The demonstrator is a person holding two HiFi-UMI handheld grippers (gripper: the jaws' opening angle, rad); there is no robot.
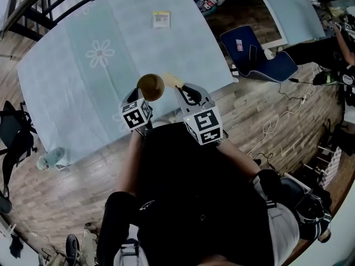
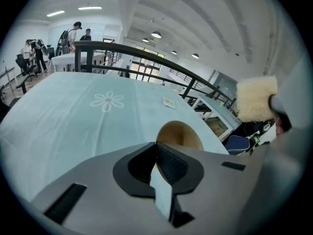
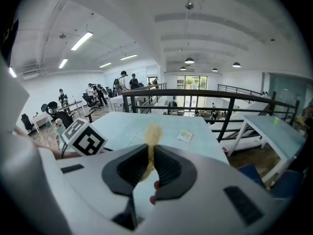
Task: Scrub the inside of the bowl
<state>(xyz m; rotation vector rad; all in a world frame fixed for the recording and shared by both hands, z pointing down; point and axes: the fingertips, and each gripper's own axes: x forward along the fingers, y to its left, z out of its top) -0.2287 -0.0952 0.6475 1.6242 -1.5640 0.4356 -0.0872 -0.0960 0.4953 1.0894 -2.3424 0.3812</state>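
Bowl [image 1: 150, 87] rim pinched by left tongs [image 2: 157, 152], right tongs [image 3: 148, 161] pinching yellow sponge [image 3: 153, 132] beside it, over table [image 1: 77, 98] near its edge

No legible text anywhere; print on paper tag [image 1: 161, 19] lying on surface [image 1: 61, 87] too small to read

Bowl [image 2: 180, 134]: we see only its top; the left gripper [image 2: 156, 149] hides the rest.
Card [image 1: 161, 19]: print too small for us to read.
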